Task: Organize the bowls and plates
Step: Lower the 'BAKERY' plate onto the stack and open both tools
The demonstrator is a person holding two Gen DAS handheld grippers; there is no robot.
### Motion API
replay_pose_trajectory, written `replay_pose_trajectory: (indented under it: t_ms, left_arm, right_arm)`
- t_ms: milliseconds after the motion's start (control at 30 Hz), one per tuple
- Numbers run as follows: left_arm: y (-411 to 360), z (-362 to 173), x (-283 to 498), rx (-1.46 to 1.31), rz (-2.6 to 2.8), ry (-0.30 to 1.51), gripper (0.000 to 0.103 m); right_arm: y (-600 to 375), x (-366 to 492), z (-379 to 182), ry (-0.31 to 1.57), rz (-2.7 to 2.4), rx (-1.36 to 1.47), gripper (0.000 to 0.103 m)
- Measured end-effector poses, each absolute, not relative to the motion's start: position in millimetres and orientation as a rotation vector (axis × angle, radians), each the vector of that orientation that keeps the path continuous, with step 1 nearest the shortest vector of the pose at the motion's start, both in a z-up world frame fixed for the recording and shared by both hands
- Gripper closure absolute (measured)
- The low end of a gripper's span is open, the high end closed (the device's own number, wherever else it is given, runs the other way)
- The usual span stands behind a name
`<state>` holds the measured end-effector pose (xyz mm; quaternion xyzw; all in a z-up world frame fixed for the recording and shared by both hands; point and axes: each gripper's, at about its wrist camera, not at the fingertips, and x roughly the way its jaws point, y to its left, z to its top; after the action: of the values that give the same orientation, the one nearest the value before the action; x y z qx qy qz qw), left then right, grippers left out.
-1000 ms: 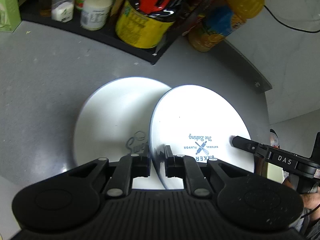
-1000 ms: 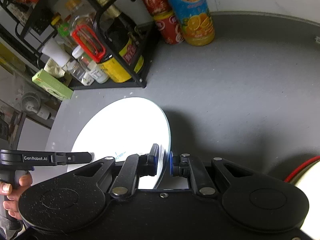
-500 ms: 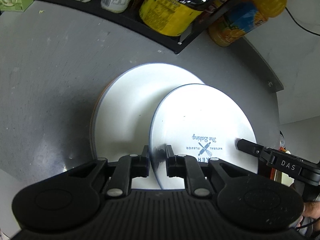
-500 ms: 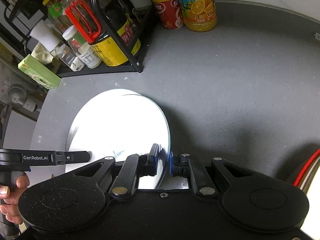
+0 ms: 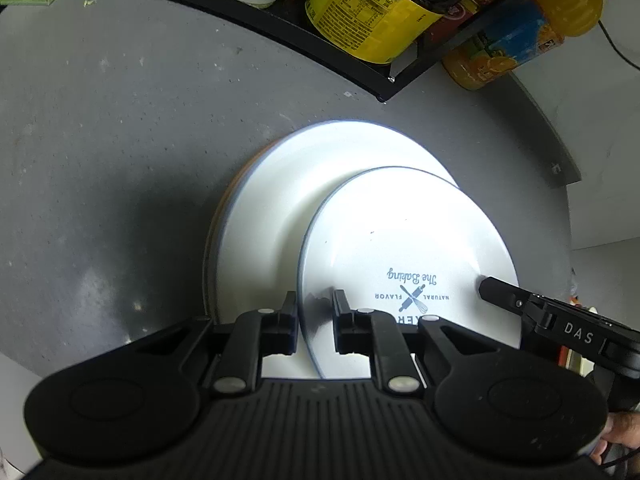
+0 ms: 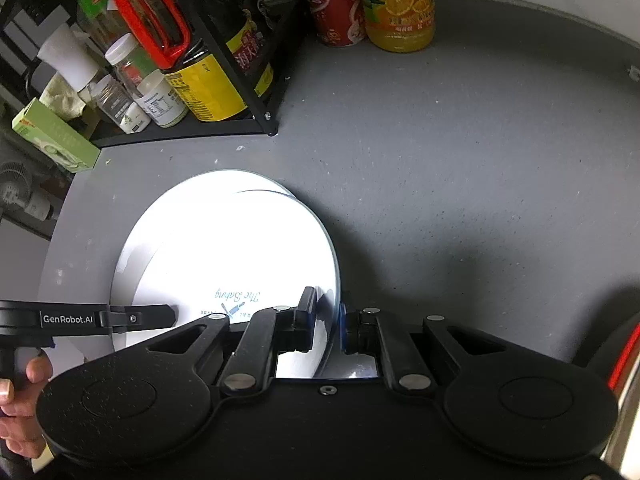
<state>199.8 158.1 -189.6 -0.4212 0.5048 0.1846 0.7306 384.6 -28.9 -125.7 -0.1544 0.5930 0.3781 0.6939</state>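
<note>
Over the last second the printed plate [image 5: 404, 248], carried between both grippers, has come in over the white plate stack [image 5: 272, 216] on the grey countertop [image 5: 120, 140], and the condiment rack [image 5: 256, 20] now fills the top of the left wrist view. The left gripper [image 5: 315, 322] has its jaws pinched on the plate's near rim at lower centre; the right gripper [image 6: 327, 320] clamps the opposite rim the same way. The plate overlaps the stack's right half, shifted toward the lower right and apparently tilted, though glare hides whether it already touches. An orange-edged plate [image 5: 224, 208] peeks out beneath the stack's left side. Stacking looks nearly complete: the plate needs centring and lowering before release.
</note>
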Motion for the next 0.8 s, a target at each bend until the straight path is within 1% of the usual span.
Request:
replay_pose_trajectory:
  t_ms: [233,300,400,633,667,700,733,800]
  left_arm:
    - [161.1,-190.3,202.1,-0.911,0.415,1.133,0.088]
    - [161.4,-188.2,200.5,-0.891,0.434,1.142,0.089]
    - [160.8,-182.2,198.9,-0.846,0.459,1.144,0.088]
    - [161.0,-160.2,198.7,-0.773,0.481,1.146,0.087]
    - [161.4,-156.2,199.5,-0.768,0.487,1.146,0.084]
    - [161.5,-151.7,199.4,-0.764,0.496,1.146,0.076]
    - [161.2,-147.0,199.6,-0.757,0.508,1.142,0.07]
    - [158.8,-139.2,201.2,-0.721,0.53,1.134,0.045]
  right_arm:
    - [-23.2,382.9,-127.9,1.313,0.831,-0.358,0.091]
    - [-21.3,380.1,-128.1,1.303,0.83,-0.374,0.092]
    - [-20.6,380.1,-126.5,1.28,0.832,-0.37,0.093]
    - [-20.3,381.0,-127.2,1.268,0.853,-0.368,0.093]
    - [-20.9,380.1,-127.3,1.263,0.853,-0.367,0.093]
    - [-21.2,379.5,-127.3,1.26,0.851,-0.363,0.093]
    - [-21.7,378.8,-126.7,1.257,0.847,-0.357,0.092]
    - [-24.6,377.2,-122.7,1.239,0.863,-0.337,0.087]
